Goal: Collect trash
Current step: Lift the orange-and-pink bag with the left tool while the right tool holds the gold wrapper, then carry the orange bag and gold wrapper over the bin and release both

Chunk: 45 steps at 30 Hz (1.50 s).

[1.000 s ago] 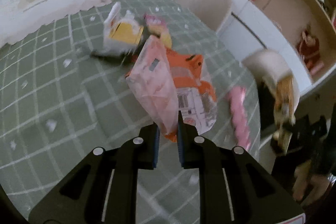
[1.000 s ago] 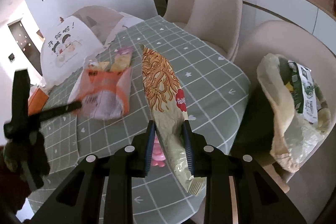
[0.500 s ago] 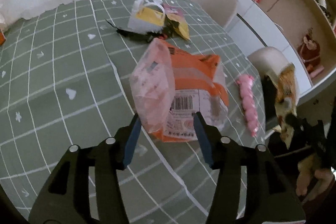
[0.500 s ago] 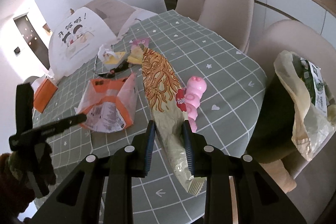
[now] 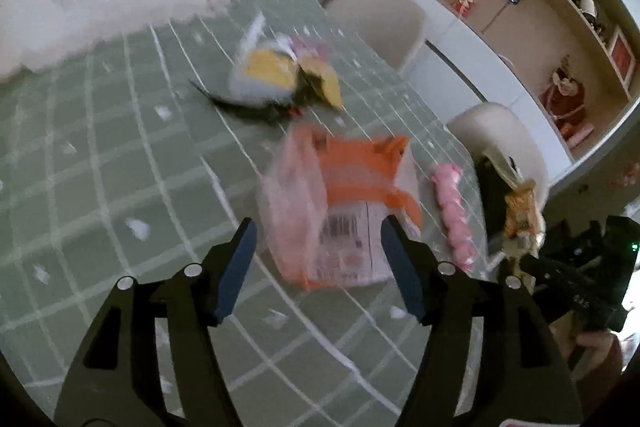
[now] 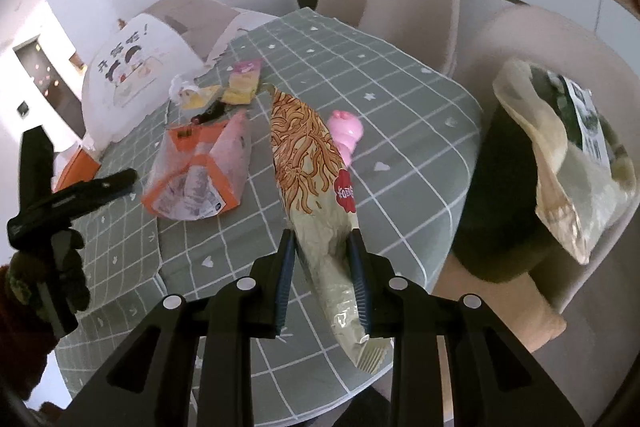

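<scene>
Now left gripper (image 5: 318,259) spreading wide, orange bag (image 5: 344,211) lying loose between its jaws, right gripper (image 6: 322,271) pinching noodle packet (image 6: 316,187).

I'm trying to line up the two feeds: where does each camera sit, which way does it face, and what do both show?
Left wrist: on the left gripper, looking down along its open fingers at the orange packet lying on the green table; the right gripper shows at right.
Right wrist: on the right gripper, shut on the noodle packet, facing the table and a bin bag; the left gripper and a hand show at left.
Shared: orange packet, pink toy, yellow wrappers.
</scene>
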Tool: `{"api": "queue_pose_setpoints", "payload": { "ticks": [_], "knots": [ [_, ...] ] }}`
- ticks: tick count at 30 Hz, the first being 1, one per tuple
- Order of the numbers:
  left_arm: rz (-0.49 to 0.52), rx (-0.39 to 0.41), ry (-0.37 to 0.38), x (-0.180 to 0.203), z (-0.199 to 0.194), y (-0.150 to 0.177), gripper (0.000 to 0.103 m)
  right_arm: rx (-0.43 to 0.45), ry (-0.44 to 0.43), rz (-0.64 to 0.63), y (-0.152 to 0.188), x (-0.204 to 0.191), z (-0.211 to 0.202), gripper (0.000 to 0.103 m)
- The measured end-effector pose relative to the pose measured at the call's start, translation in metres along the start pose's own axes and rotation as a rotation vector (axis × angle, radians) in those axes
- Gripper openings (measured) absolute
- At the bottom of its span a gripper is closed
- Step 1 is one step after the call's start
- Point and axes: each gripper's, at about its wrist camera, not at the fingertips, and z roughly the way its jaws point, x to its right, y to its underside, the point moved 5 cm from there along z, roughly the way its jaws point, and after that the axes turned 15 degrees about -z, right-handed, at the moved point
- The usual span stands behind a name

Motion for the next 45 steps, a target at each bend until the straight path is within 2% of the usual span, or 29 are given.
{"api": "queue_pose_setpoints", "payload": {
  "ticks": [2, 4, 7, 10, 13, 14, 16, 19, 26, 30, 35, 40, 45],
  "knots": [
    [-0.015, 0.015, -0.033, -0.004, 0.003, -0.009, 0.063, 0.0, 0.0, 0.019, 0.003, 0.001, 0.001, 0.027],
    [-0.028, -0.003, -0.056, -0.003, 0.016, -0.018, 0.063, -0.006, -0.002, 0.031, 0.006, 0.002, 0.004, 0.027],
    [0.044, -0.007, -0.129, 0.01, 0.04, -0.019, 0.063, -0.01, 0.001, 0.027, 0.007, -0.001, 0.007, 0.027],
    [0.1, -0.044, -0.186, 0.019, 0.06, -0.01, 0.063, -0.01, 0.017, 0.018, 0.007, -0.002, 0.007, 0.027],
    [0.093, -0.091, -0.22, 0.017, 0.074, -0.004, 0.056, -0.007, 0.03, 0.036, 0.008, 0.002, 0.007, 0.027],
    [0.07, -0.106, -0.219, 0.014, 0.075, -0.004, 0.049, -0.006, 0.033, 0.042, 0.008, 0.003, 0.007, 0.027],
    [0.032, -0.11, -0.209, 0.009, 0.071, -0.004, 0.043, 0.0, 0.036, 0.058, 0.008, 0.008, 0.005, 0.027],
    [0.027, -0.081, -0.188, 0.01, 0.056, -0.005, 0.029, 0.012, 0.037, 0.066, 0.006, 0.012, 0.001, 0.027],
    [0.033, 0.013, -0.119, 0.045, 0.003, -0.022, 0.025, 0.069, 0.042, 0.037, -0.013, 0.013, -0.019, 0.027],
    [0.064, 0.087, -0.039, 0.09, -0.033, -0.035, 0.025, 0.132, 0.072, -0.013, -0.035, 0.019, -0.043, 0.027],
    [0.098, 0.117, 0.073, 0.159, -0.045, -0.042, 0.026, 0.223, 0.107, -0.028, -0.061, 0.046, -0.084, 0.027],
    [0.141, 0.106, 0.125, 0.223, -0.027, -0.036, 0.026, 0.295, 0.163, -0.047, -0.073, 0.087, -0.125, 0.027],
    [0.217, 0.065, 0.154, 0.295, 0.007, -0.019, 0.026, 0.348, 0.229, -0.016, -0.069, 0.152, -0.159, 0.027]
  ]
}}
